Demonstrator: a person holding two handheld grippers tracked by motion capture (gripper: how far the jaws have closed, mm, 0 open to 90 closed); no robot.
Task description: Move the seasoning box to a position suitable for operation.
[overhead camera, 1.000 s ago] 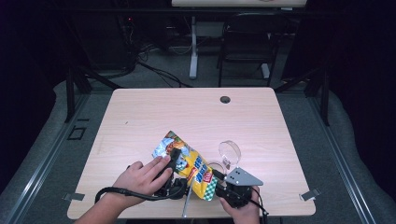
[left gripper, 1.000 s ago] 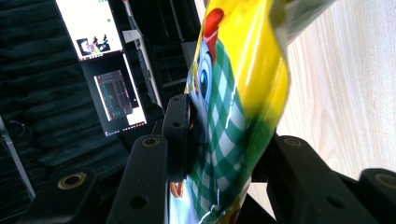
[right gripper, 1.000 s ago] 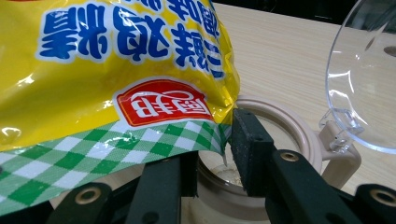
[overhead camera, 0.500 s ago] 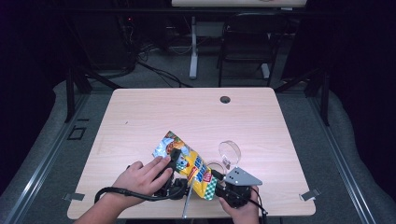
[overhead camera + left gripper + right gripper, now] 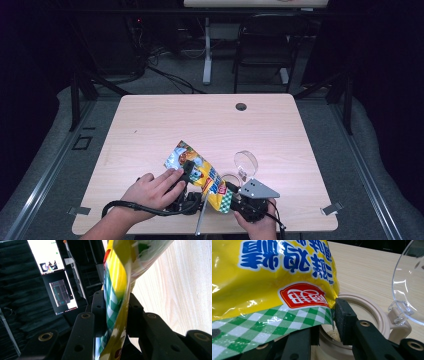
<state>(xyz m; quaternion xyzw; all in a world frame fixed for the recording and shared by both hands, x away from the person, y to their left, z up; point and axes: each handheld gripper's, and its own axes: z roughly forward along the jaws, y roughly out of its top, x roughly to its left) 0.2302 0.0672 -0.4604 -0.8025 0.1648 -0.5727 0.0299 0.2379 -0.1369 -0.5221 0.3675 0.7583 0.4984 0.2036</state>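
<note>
A yellow snack bag (image 5: 200,172) with a green checked end hangs tilted over the table's front edge, held by both grippers. In the left gripper view the bag (image 5: 117,277) runs between the black jaws of my left gripper (image 5: 115,297), which have just been closing and now press on it. My right gripper (image 5: 324,317) is shut on the bag's checked corner (image 5: 287,315), and one pad (image 5: 343,320) shows beside it. Just under that corner stands a beige container (image 5: 367,312) with pale powder inside, its clear flip lid (image 5: 409,285) standing open.
The wooden table (image 5: 200,120) has a round cable hole (image 5: 241,106) at its far edge. A person's hands (image 5: 150,192) hold the grippers at the near edge, with a black cable (image 5: 130,206) looping off the left one. Chairs and a desk leg stand beyond the table.
</note>
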